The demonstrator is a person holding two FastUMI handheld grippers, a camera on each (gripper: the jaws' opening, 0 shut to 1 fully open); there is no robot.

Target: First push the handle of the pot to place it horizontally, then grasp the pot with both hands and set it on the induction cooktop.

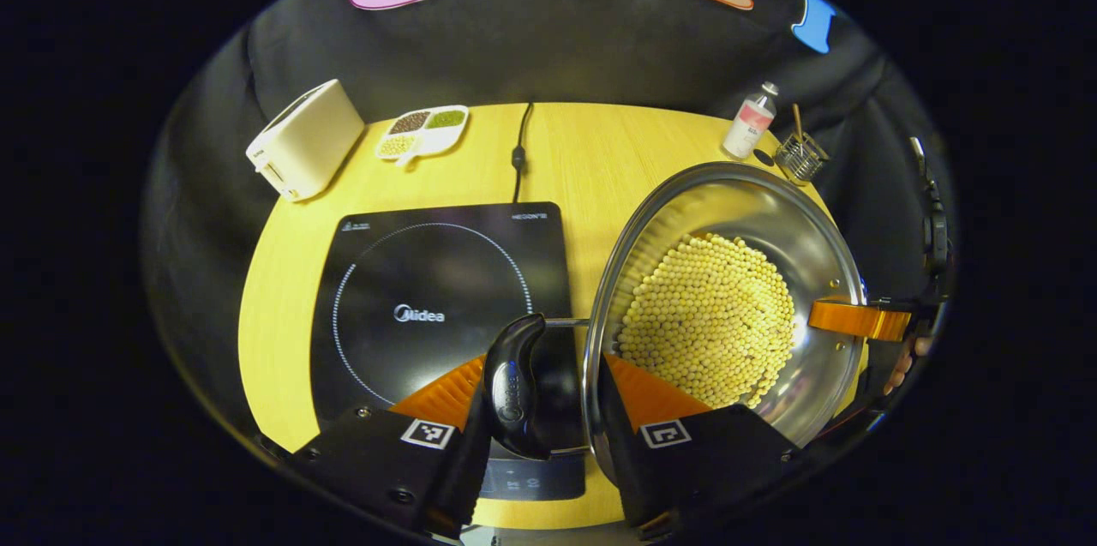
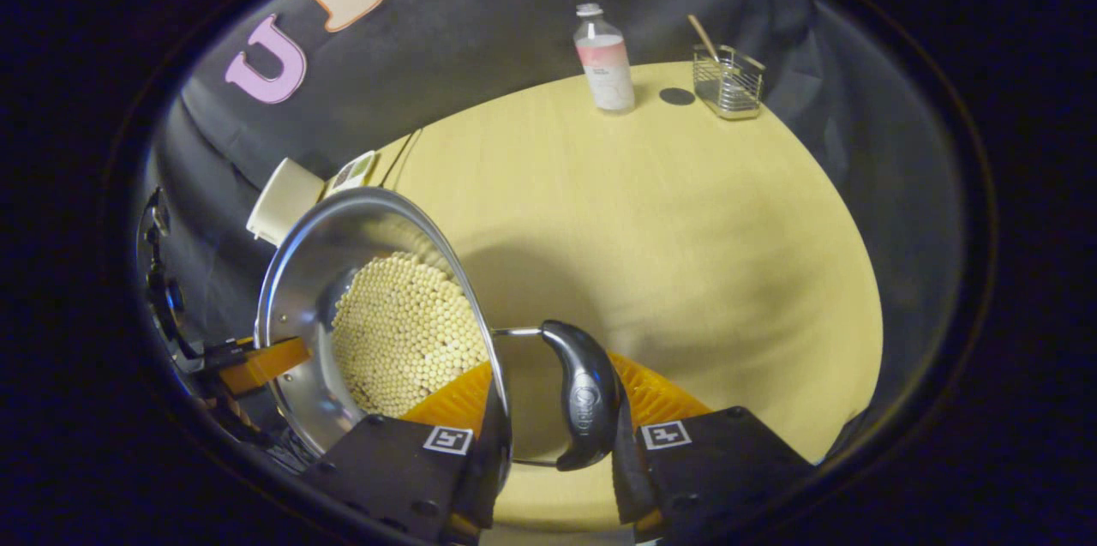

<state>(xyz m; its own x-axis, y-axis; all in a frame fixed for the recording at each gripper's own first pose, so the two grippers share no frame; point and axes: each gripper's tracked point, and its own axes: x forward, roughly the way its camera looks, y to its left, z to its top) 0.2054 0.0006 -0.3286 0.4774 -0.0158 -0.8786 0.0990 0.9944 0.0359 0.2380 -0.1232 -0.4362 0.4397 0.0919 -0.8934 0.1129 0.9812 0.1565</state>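
Left tool (image 1: 538, 409) clamps pot (image 1: 728, 306) handle beside cooktop (image 1: 437, 289); right tool (image 2: 548, 430) likewise.

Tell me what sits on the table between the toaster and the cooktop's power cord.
In the left gripper view, a white divided dish of beans lies between the toaster and the power cord, near the table's far edge.

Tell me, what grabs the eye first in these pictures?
The shiny steel pot heaped with pale round beans, held between both grippers by its black side handles. In the left gripper view the black induction cooktop lies just beside it on the yellow table.
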